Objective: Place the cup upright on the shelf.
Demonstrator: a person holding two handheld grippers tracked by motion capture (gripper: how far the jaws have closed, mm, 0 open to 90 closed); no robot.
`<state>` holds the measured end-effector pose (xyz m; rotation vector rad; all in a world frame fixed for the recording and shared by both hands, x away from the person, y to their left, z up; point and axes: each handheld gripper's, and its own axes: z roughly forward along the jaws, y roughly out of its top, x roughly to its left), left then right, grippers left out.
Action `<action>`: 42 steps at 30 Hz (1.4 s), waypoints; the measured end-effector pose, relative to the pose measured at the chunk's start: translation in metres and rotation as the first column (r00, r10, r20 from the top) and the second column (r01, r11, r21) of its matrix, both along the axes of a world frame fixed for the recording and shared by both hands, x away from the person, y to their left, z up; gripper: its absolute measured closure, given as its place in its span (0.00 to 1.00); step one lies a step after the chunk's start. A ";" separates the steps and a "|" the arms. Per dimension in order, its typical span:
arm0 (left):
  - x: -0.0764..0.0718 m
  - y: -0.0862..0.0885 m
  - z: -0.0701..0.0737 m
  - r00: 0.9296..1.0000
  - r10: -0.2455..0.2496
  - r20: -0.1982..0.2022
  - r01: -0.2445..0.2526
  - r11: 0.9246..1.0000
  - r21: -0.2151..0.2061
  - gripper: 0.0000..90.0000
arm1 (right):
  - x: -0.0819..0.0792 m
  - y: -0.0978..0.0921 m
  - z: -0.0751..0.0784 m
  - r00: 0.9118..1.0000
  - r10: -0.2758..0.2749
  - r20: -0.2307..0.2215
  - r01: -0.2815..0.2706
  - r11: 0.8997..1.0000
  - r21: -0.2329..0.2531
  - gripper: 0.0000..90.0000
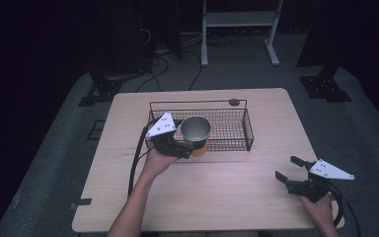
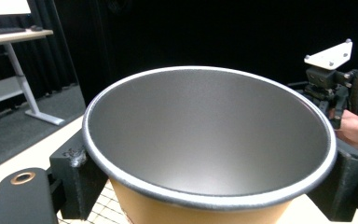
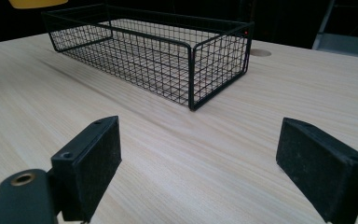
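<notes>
A pale wooden desk point(image 1: 217, 197) carries a black wire basket point(image 1: 237, 129) set toward its far edge, near the middle. In the high view, the left tongs point(image 1: 190, 146) grip a cup point(image 1: 195, 129) at the basket's near-left corner, over its front wall; whether the cup's base rests inside the basket or hangs above it cannot be told from here. The cup stands upright, its long axis vertical and its open mouth pointing up (orange-tan outside, dull silver inside).

The left gripper view adds what the high view cannot: the cup point(image 2: 209, 144) sits between the two black jaws, one pressed to each side just under the white rolled rim, so these tongs are closed on it. A little wire mesh shows beneath. The cup's lower body and base are cut off at the bottom of this view. Farther off, the other hand holds its tool beside the dark background.

The right tongs point(image 1: 288, 170) rest near the desk's near-right corner, well apart from the basket. The right gripper view shows their jaws spread wide with bare wood between them and nothing held. The basket point(image 3: 168, 56) lies ahead there, and a yellow sliver at the top edge is the cup's point(image 3: 37, 3) underside, mostly cut off.
</notes>
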<state>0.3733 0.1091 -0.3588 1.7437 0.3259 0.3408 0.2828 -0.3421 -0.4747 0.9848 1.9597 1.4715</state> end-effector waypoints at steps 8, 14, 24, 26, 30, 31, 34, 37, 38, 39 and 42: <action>0.013 0.000 0.008 1.000 0.007 0.003 -0.007 1.000 -0.004 0.14 | 0.000 0.000 0.000 1.000 -0.001 -0.001 0.001 1.000 0.002 0.14; 0.026 -0.002 0.014 1.000 0.010 0.001 -0.010 1.000 -0.010 0.14 | 0.000 0.000 0.000 1.000 0.000 -0.002 0.000 1.000 0.004 0.14; 0.044 -0.007 0.020 1.000 0.014 -0.002 -0.014 1.000 -0.002 0.14 | 0.000 0.000 0.000 1.000 0.000 -0.003 0.000 1.000 0.006 0.14; 0.050 -0.007 0.020 1.000 0.013 -0.011 -0.013 1.000 -0.002 0.14 | 0.000 -0.001 0.000 1.000 0.000 -0.002 0.000 1.000 0.009 0.14; 0.057 -0.006 0.020 1.000 0.018 -0.018 -0.019 1.000 -0.011 0.14 | 0.000 -0.001 0.000 1.000 -0.001 -0.003 0.001 1.000 0.009 0.14; 0.059 -0.007 0.020 1.000 0.019 -0.018 -0.019 1.000 -0.006 0.14 | 0.000 -0.001 0.000 1.000 0.000 -0.003 0.000 1.000 0.009 0.14; 0.061 -0.007 0.019 1.000 0.025 -0.016 -0.025 1.000 -0.007 0.14 | 0.000 -0.001 0.000 1.000 0.000 -0.003 0.000 1.000 0.009 0.14; 0.066 -0.007 0.018 0.999 0.026 -0.026 -0.026 1.000 -0.012 0.14 | 0.000 -0.001 0.000 1.000 0.000 -0.003 0.000 1.000 0.008 0.14; 0.068 -0.008 0.018 0.999 0.026 -0.026 -0.027 1.000 -0.006 0.14 | 0.000 -0.001 0.000 1.000 0.000 -0.003 0.000 1.000 0.008 0.14; 0.068 -0.008 0.018 0.999 0.028 -0.026 -0.028 1.000 -0.006 0.14 | 0.000 -0.001 0.000 1.000 0.000 -0.004 0.000 1.000 0.008 0.14; 0.072 -0.008 0.018 0.999 0.030 -0.024 -0.031 1.000 -0.003 0.14 | 0.000 0.000 0.000 1.000 0.001 -0.002 -0.001 1.000 0.006 0.14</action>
